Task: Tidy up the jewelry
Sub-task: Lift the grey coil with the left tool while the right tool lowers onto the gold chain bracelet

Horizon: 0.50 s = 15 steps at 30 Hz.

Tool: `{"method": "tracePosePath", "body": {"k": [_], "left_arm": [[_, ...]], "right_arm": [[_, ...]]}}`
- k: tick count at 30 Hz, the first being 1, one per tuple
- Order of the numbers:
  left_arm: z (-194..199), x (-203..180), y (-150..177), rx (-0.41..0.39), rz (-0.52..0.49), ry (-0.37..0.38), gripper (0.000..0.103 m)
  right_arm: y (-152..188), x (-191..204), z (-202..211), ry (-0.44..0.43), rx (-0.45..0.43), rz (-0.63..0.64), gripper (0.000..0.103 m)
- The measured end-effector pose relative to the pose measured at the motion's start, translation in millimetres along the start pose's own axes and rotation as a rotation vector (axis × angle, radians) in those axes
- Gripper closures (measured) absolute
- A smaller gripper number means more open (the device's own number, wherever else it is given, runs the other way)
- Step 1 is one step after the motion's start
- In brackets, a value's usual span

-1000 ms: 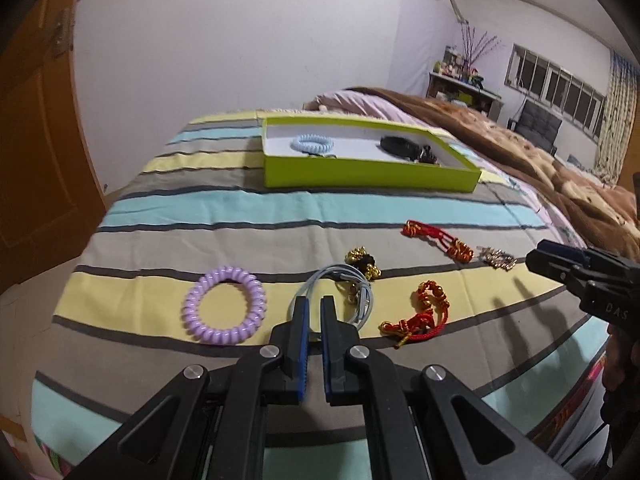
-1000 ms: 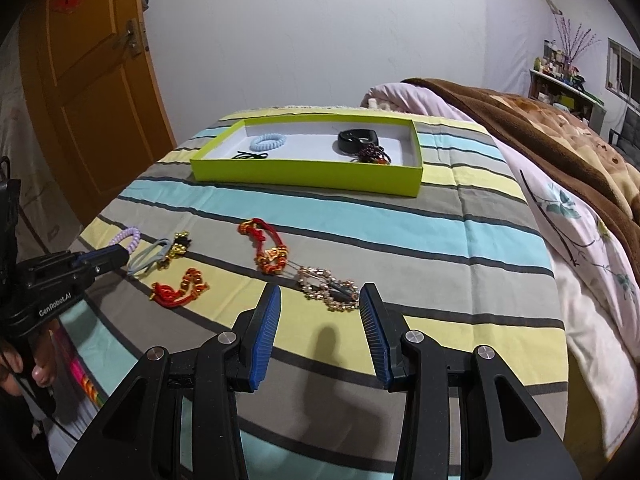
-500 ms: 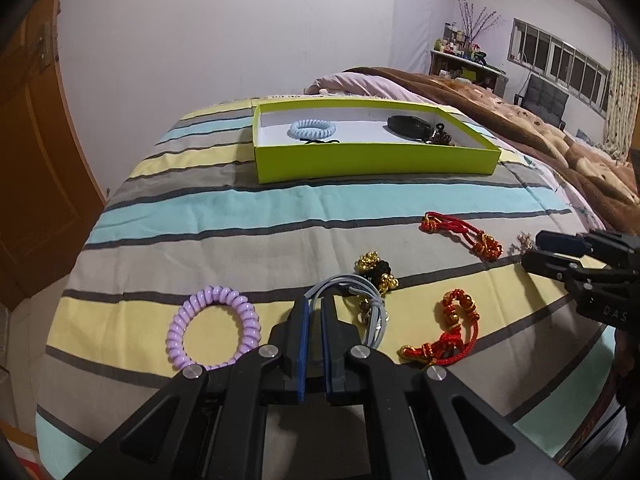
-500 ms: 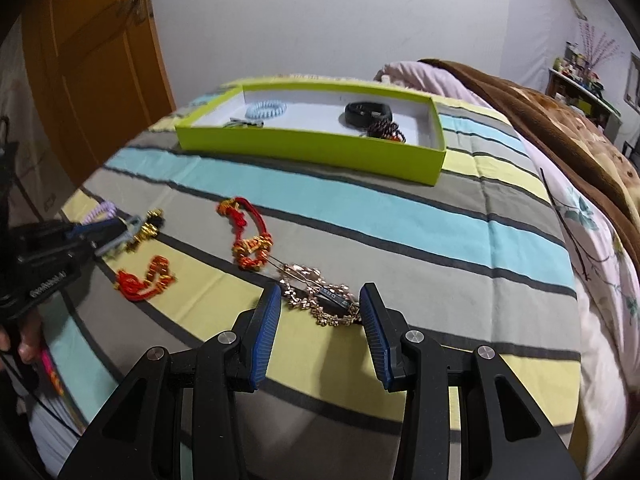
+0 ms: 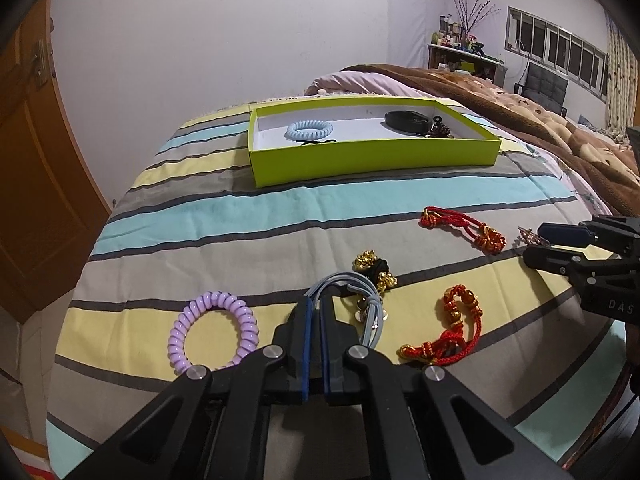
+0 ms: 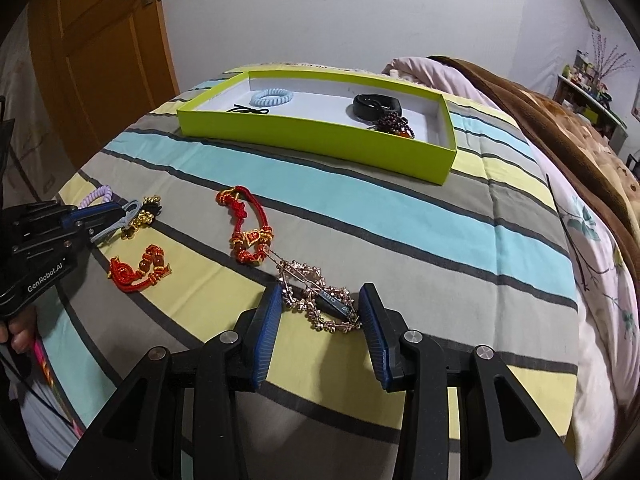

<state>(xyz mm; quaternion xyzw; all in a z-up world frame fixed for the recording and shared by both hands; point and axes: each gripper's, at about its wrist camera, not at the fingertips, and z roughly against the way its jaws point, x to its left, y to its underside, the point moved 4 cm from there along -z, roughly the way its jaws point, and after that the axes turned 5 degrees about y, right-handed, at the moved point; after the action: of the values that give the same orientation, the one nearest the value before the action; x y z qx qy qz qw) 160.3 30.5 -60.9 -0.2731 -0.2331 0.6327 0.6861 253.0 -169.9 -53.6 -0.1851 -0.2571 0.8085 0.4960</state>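
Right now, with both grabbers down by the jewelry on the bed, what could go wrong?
1. The left gripper is shut on the grey-blue hair tie, which lies against the gold-bell tie. Lifting might drag that one along.
2. The right gripper is open around the rose-gold clip, whose pin touches the red knot bracelet. They could snag.
3. The clip looks thin and flat on the soft striped blanket, so the pads may slip off.

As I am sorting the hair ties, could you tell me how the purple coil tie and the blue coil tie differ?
The purple coil tie lies on the striped bedspread; the blue coil tie lies inside the green box. The purple one sits beside the left gripper; the blue one lies farther from it. Both are spiral rings lying flat.
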Motion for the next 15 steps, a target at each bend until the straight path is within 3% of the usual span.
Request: {"method": "tracePosePath", "body": {"k": [15], "left_arm": [[26,-8,0,-0.055,0.018,0.05,0.103]], "right_arm": [[3,-6,22,-0.015,-0.038,-0.074,0.062]]}}
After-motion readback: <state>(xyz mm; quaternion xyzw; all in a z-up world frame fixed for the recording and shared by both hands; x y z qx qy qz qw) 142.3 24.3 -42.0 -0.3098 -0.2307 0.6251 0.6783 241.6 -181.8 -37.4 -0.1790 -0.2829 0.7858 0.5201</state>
